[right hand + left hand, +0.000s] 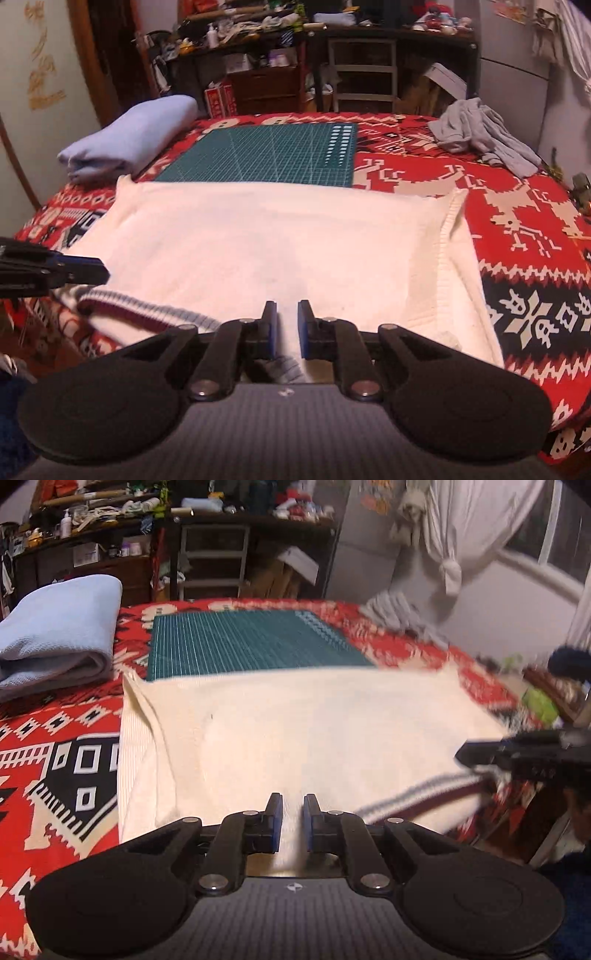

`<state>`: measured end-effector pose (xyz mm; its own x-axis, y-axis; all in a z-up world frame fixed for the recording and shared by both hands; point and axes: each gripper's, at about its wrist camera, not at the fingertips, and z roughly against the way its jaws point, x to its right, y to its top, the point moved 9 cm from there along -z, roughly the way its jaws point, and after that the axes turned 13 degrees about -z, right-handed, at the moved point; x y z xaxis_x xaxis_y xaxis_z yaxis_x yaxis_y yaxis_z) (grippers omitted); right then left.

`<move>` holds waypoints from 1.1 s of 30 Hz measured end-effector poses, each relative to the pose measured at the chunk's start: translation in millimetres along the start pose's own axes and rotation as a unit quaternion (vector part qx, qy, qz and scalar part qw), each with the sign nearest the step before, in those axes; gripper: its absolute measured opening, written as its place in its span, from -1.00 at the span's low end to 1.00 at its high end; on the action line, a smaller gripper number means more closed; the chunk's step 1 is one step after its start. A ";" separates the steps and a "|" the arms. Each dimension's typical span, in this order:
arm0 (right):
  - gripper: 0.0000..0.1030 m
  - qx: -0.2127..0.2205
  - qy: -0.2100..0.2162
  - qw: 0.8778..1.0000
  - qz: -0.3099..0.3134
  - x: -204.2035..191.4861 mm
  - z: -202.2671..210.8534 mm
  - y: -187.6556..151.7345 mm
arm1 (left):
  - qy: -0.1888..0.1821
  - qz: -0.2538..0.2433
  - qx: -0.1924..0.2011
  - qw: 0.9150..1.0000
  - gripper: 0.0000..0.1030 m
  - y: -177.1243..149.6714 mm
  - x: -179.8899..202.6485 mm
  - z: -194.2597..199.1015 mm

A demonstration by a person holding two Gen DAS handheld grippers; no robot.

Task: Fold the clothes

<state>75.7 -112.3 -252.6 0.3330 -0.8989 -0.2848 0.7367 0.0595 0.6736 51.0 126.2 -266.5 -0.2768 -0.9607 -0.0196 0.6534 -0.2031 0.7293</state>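
Note:
A cream knit sweater (295, 731) (258, 240) lies flat across a red patterned cover. Its sides are folded inward. A band with dark red and grey stripes (417, 797) (147, 306) shows at its near edge. My left gripper (293, 805) sits at the sweater's near edge, with its blue pads close together and cream fabric pinched between them. My right gripper (287, 314) holds the same near edge further right, also with cream knit between its pads. Each gripper appears at the side of the other's view: the right gripper (480, 755) and the left gripper (85, 273).
A green cutting mat (251, 638) (266, 151) lies beyond the sweater. A folded light-blue cloth (55, 627) (129, 136) sits at the far left, and a crumpled grey garment (480, 129) at the far right. Cluttered shelves and drawers stand behind the red cover (535, 240).

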 end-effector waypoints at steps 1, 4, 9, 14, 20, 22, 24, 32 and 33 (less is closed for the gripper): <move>-0.80 -0.001 0.000 1.000 -0.002 1.5 2.7 -1.2 | -0.002 0.000 -0.002 1.000 -0.78 -2.2 0.1 2.0; -0.81 -0.003 -0.008 1.000 -0.013 14.1 14.2 -7.8 | -0.003 -0.004 -0.007 1.000 -0.77 -10.5 -1.2 11.0; -0.79 -0.007 -0.011 0.999 -0.034 33.6 26.4 -15.4 | -0.001 0.000 -0.006 1.000 -0.77 -17.3 -3.5 21.1; -0.77 0.000 -0.005 0.998 -0.057 44.2 36.6 -14.7 | 0.008 0.002 0.006 1.000 -0.78 -9.4 -4.6 24.6; -0.75 0.026 -0.030 0.998 -0.050 47.7 34.4 4.0 | 0.027 0.005 0.013 1.000 -0.75 1.3 -11.0 20.6; -0.75 0.028 -0.048 0.998 -0.034 50.1 28.7 8.5 | 0.040 0.010 0.003 0.999 -0.75 2.2 -19.1 12.2; -0.75 0.023 -0.065 0.997 -0.027 56.9 24.7 5.7 | 0.057 0.025 -0.010 0.998 -0.75 -3.8 -31.0 6.9; -0.78 0.015 -0.064 0.997 -0.035 73.4 38.0 -12.6 | 0.057 0.023 -0.003 0.998 -0.77 -27.1 -33.9 29.5; -0.78 0.013 -0.063 0.997 -0.038 73.8 39.2 -13.2 | 0.060 0.022 -0.006 0.998 -0.77 -27.7 -34.0 30.9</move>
<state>67.5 -196.5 -255.8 0.1997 -0.9478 -0.2484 0.7408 -0.0199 0.6715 20.6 170.4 -264.9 -0.1614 -0.9844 -0.0705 0.6712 -0.1619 0.7234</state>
